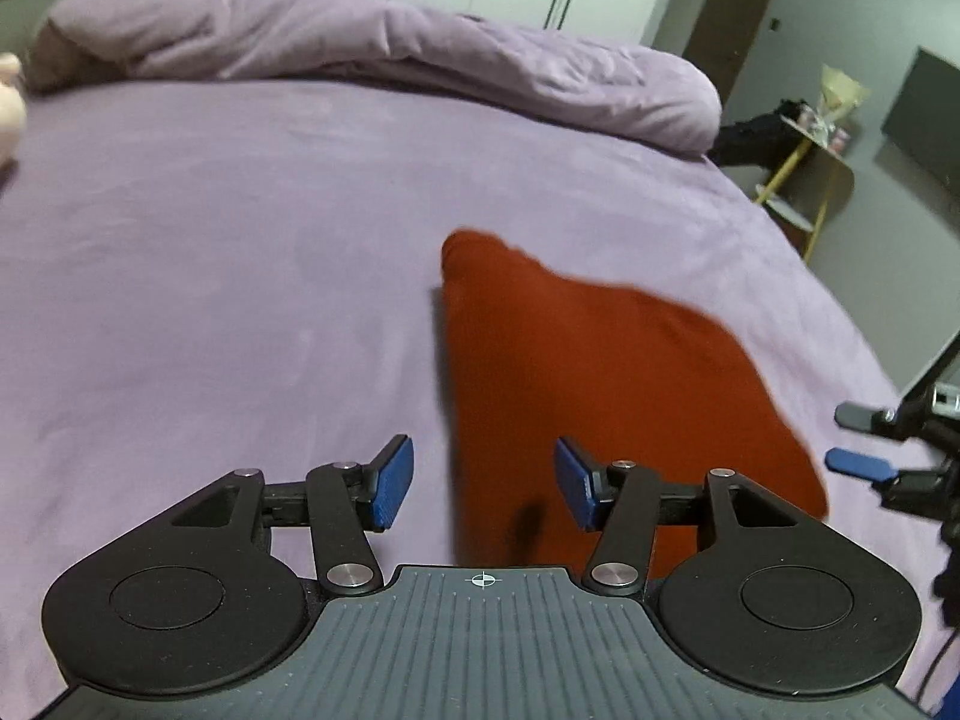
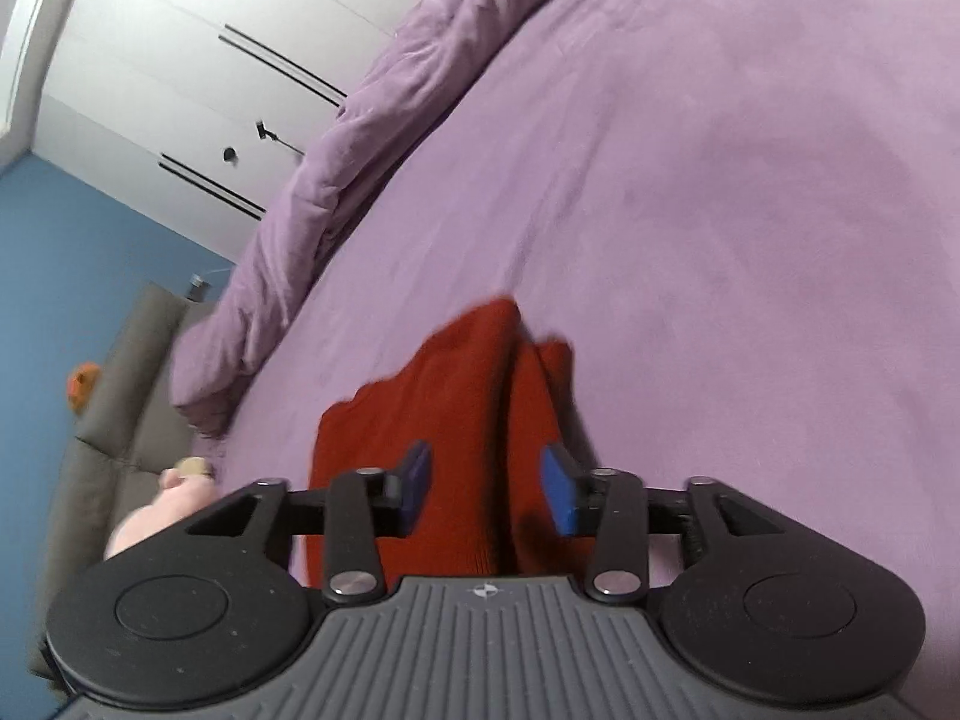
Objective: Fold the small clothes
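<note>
A small red garment (image 1: 600, 372) lies folded on the purple bed sheet (image 1: 210, 300), right of centre in the left wrist view. My left gripper (image 1: 485, 483) hovers over the garment's near left edge, jaws apart, nothing pressed between the blue pads (image 1: 393, 483). My right gripper (image 1: 858, 441) pokes in at the right edge, beside the garment's near right corner. In the right wrist view the red garment (image 2: 456, 396) shows a lengthwise fold ridge. My right gripper (image 2: 487, 486) stands open above its near end, with the pads (image 2: 558, 489) clear of the cloth.
A rumpled purple duvet (image 1: 390, 54) runs along the far side of the bed. A pink soft toy (image 1: 9, 102) sits at the left edge. White wardrobe doors (image 2: 180, 90) stand behind. A small side table with yellow legs (image 1: 810, 180) stands off the bed's right.
</note>
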Demonstrator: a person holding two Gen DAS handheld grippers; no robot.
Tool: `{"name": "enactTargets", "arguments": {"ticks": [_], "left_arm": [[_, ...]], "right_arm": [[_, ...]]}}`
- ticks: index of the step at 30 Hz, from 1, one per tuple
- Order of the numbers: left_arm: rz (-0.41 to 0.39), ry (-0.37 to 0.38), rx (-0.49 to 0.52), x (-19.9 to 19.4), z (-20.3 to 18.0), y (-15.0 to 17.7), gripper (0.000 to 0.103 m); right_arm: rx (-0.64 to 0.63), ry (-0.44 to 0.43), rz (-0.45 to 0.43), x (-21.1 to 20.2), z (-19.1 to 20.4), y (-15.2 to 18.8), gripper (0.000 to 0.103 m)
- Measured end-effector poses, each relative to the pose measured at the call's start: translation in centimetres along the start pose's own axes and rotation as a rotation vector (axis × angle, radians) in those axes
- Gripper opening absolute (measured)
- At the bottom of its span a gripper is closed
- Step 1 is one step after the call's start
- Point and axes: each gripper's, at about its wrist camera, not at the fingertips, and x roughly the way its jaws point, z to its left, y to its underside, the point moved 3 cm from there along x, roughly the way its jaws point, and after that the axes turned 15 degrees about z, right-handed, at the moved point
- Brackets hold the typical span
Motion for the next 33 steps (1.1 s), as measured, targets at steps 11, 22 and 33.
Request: {"name": "enactTargets", "arguments": {"ticks": [11,22,33], "left_arm": [[0.086,-0.120,-0.051,3.6,-2.5,3.4,0.059],[0.083,-0.087,-0.177,3.8,-0.4,3.9,0.060],[0.095,-0.020,-0.282,2.0,2.0,4.1,0.060]], "right_arm": [[0.080,0.032,0.028,3.9,0.1,4.1,0.024],[0.148,-0.004,0.054,4.5,-1.6,3.7,0.007],[-0.127,0.152,-0.012,1.3,1.4,2.9,0.030]]}}
